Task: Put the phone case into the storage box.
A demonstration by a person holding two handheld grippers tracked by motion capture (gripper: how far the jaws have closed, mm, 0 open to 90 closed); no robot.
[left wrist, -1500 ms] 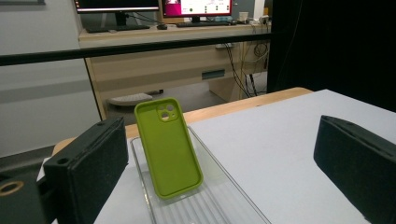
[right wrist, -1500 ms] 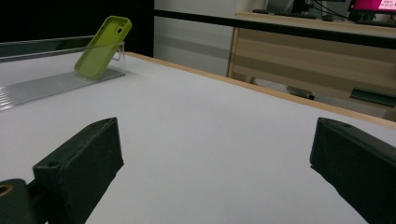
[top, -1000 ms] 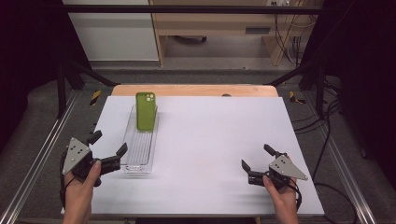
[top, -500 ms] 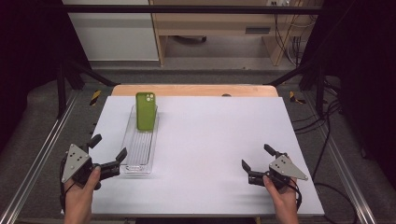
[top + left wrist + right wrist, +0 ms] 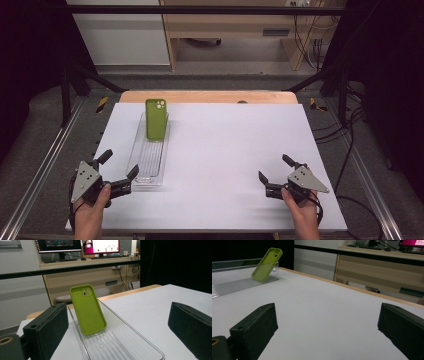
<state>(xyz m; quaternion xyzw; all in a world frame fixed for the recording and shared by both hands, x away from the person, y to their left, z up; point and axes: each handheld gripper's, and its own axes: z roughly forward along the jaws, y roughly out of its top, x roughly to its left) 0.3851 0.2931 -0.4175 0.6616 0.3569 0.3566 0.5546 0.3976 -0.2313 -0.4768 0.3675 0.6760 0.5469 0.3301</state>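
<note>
Two grippers are being held spread: the left gripper (image 5: 119, 172) at 7 o'clock, the right gripper (image 5: 275, 170) at 5. A green phone case (image 5: 156, 119) is being propped in the clear tray (image 5: 146, 167), at the left gripper's 1 o'clock.

We see a rectangular white-topped table (image 5: 225, 165) with a strip of pale wooden edge (image 5: 210, 96) along its far side. Directly on it lies one long clear plastic tray with a ribbed floor (image 5: 148, 160), set lengthwise on the left half, its near end close to the front-left corner. The white surface elsewhere looks smooth and bare (image 5: 329, 312).
</note>
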